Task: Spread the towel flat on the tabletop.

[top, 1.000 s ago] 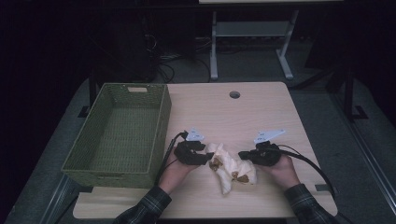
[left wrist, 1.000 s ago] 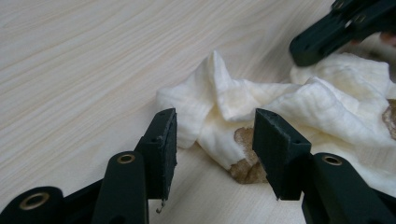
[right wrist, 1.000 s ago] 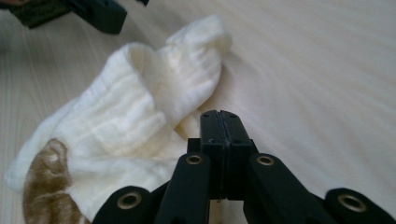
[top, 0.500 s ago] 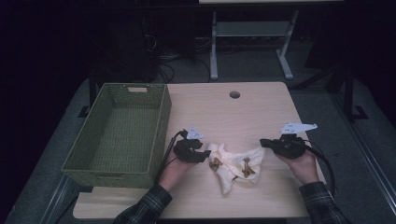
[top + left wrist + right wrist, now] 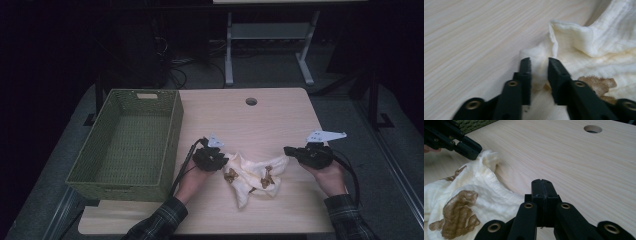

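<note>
Your left gripper (image 5: 539,65) has just been closing on a raised fold at one corner of the cream cloth (image 5: 252,176), and in the left gripper view the fold stands between the two jaws with the pads pressing on it from both sides. Your right gripper (image 5: 541,185) is fully closed. In the high view it sits at the cloth's opposite corner and the cloth looks pulled toward it, so it probably pinches a thin edge, but in the right gripper view I cannot see fabric between the jaws. Please check this before you pull.

The cloth lies crumpled near the front edge of the table (image 5: 280,112), about in the middle between your two hands, with brown patches (image 5: 459,213) on its top side.

To do this step well, I think you should hold both corners firmly, then lift a little and move your hands apart slowly, so the cloth opens flat and does not drag on the wood. If one corner slips out, put the cloth down and take a deeper bite of fabric.

The green basket (image 5: 172,145) stands at the left edge of the table, well apart from the cloth. I can see nothing inside it.
</note>
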Action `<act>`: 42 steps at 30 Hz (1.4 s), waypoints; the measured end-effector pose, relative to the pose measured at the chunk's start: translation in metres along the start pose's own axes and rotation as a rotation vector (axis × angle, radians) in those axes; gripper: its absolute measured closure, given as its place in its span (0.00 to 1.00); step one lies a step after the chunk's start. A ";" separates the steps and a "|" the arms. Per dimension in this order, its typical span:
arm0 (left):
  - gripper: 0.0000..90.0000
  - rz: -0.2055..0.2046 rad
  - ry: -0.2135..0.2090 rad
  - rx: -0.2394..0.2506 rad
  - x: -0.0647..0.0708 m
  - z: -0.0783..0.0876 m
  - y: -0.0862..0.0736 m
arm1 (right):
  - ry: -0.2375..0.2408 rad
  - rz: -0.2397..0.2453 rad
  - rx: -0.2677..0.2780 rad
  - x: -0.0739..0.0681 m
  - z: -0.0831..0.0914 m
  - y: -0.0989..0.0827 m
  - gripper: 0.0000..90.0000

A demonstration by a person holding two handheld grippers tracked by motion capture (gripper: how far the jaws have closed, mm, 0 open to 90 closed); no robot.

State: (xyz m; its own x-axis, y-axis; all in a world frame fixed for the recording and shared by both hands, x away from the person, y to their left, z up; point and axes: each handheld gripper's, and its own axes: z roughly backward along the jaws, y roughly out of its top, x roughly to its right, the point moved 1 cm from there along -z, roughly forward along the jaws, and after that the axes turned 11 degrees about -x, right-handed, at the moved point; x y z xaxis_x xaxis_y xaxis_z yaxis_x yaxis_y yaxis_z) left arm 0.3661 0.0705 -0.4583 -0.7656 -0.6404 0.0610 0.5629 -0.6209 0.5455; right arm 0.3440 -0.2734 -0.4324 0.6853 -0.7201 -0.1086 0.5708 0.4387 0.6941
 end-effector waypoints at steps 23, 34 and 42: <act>1.00 0.076 0.072 0.143 -0.019 0.053 0.038 | -0.092 -0.027 0.082 0.029 0.029 0.022 1.00; 1.00 0.121 0.127 0.193 -0.036 0.075 0.065 | -0.136 -0.041 0.114 0.050 0.039 0.042 1.00; 1.00 0.155 0.154 0.135 -0.053 0.043 0.076 | -0.158 -0.056 0.079 0.068 0.018 0.054 1.00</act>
State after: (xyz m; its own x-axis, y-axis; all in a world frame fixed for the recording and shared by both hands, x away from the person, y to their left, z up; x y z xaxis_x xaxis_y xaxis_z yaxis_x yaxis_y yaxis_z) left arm 0.4362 0.0761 -0.3842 -0.6108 -0.7912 0.0301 0.6151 -0.4503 0.6472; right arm 0.4135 -0.3083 -0.3893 0.5705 -0.8204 -0.0395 0.5642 0.3565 0.7447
